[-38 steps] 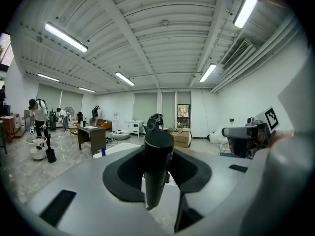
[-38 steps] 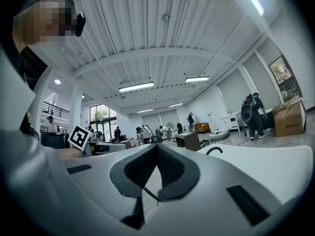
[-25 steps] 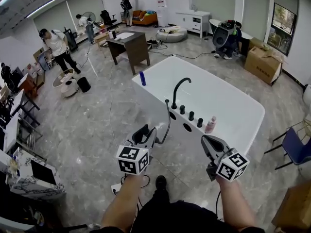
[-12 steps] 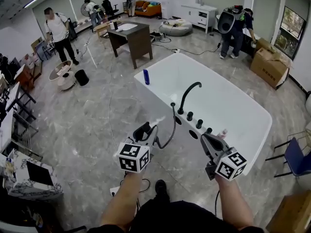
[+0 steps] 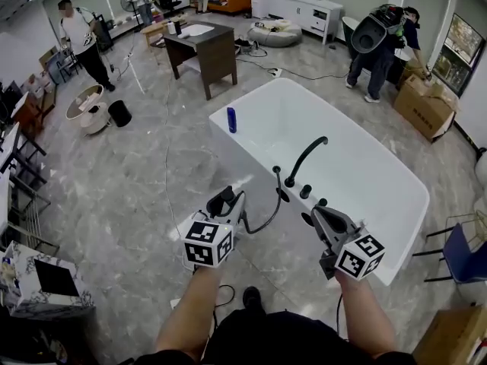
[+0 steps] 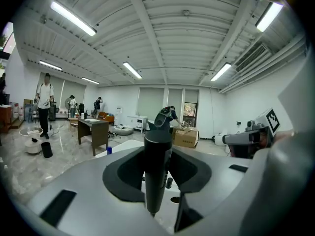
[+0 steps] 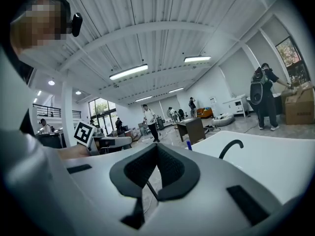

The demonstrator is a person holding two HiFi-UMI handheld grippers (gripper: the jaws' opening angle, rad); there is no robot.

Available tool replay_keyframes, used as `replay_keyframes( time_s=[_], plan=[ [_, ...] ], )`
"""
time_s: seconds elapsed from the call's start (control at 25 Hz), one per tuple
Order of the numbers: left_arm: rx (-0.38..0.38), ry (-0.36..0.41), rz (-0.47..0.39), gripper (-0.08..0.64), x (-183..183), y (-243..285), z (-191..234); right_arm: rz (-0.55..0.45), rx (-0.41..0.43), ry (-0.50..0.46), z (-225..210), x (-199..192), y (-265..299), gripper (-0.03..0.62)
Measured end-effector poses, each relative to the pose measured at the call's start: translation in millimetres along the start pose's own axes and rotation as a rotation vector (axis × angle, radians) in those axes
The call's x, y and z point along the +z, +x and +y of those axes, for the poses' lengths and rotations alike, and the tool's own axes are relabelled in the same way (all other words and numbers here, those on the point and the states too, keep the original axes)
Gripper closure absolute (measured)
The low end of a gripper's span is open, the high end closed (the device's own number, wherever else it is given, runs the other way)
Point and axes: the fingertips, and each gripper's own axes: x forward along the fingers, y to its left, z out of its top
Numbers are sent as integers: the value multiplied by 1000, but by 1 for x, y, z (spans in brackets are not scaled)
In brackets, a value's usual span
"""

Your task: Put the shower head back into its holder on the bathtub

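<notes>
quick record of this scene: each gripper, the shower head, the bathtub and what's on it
left gripper: shut on shower head
right gripper: shut, nothing between jaws
shower head: dark handle between left jaws, hose looping to bathtub rim
bathtub: white, black faucet on near rim
blue bottle: upright on rim at left end
task state: shower head not yet in holder

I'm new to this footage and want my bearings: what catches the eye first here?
A white bathtub stands out on the grey floor, a black curved faucet on its near rim, a blue bottle at its left corner. The left gripper grips the dark shower head beside the bathtub; the right gripper is shut and empty.
</notes>
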Motion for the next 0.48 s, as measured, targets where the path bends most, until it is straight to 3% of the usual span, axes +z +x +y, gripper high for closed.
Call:
replay_keyframes(
  time_s=[0.48],
  plan=[
    [-22, 52, -60, 417, 41, 15, 48, -37, -5, -22, 2, 29, 60, 575]
  ],
)
